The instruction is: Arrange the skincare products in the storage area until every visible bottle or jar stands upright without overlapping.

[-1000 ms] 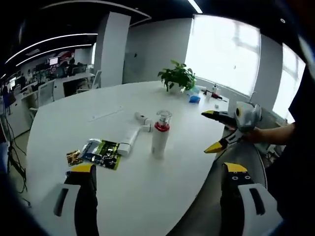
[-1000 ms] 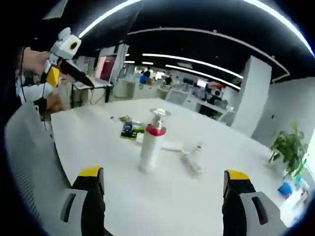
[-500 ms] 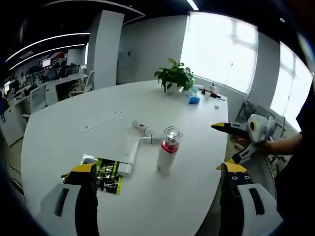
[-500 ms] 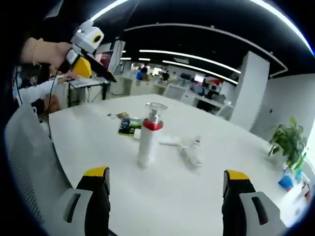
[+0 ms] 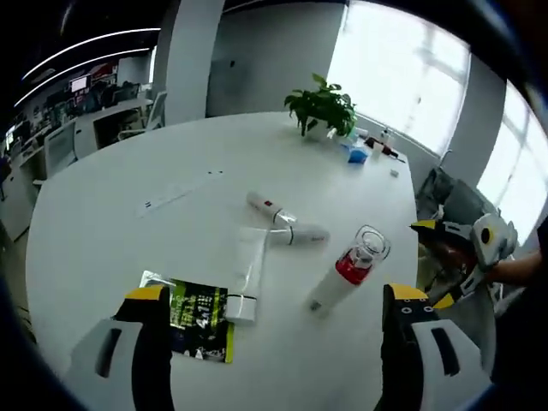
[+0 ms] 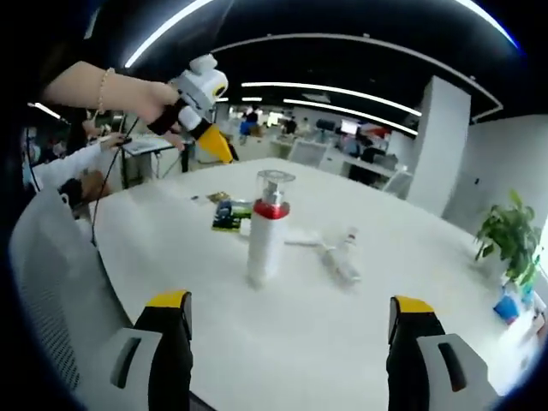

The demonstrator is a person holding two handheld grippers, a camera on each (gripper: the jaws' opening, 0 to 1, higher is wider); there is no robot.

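Left gripper (image 5: 274, 300), left gripper view: jaws apart at lower frame, nothing between them, held above the white table (image 5: 103, 231). Pump bottle (image 5: 344, 272) with red collar and clear cap, right of centre, upright on the table though tilted in the frame by the lens. White tube (image 5: 247, 274) lying flat at centre, cap end toward lower frame, just beside the green-and-black sachet (image 5: 199, 315) at lower left. Two small bottles lying on their sides above the tube: one (image 5: 267, 206) with a red mark, one (image 5: 300, 235) pale; tips meeting or nearly so, contact not discernible. Thin strip (image 5: 175, 193) on the table at upper left of centre. Potted plant (image 5: 322, 104) at top centre, at the far table edge, with small blue and red items just right of it, too small to identify. Right gripper (image 5: 445, 261) at right edge, yellow-tipped, held in a hand, off the table edge. Right gripper (image 6: 291, 310), right gripper view: jaws apart at lower frame, empty, above the near table (image 6: 171, 257) edge. Pump bottle (image 6: 267, 228) upright at centre. Lying bottles (image 6: 338, 259) right of it, blurred. Sachet (image 6: 229, 216) behind and left of the pump bottle. Left gripper (image 6: 199, 111) at upper left, held in a hand with a wrist bracelet, raised above the table; jaw spacing not discernible here. Plant (image 6: 509, 244) at right edge. Chair back (image 6: 51, 300) at lower left.
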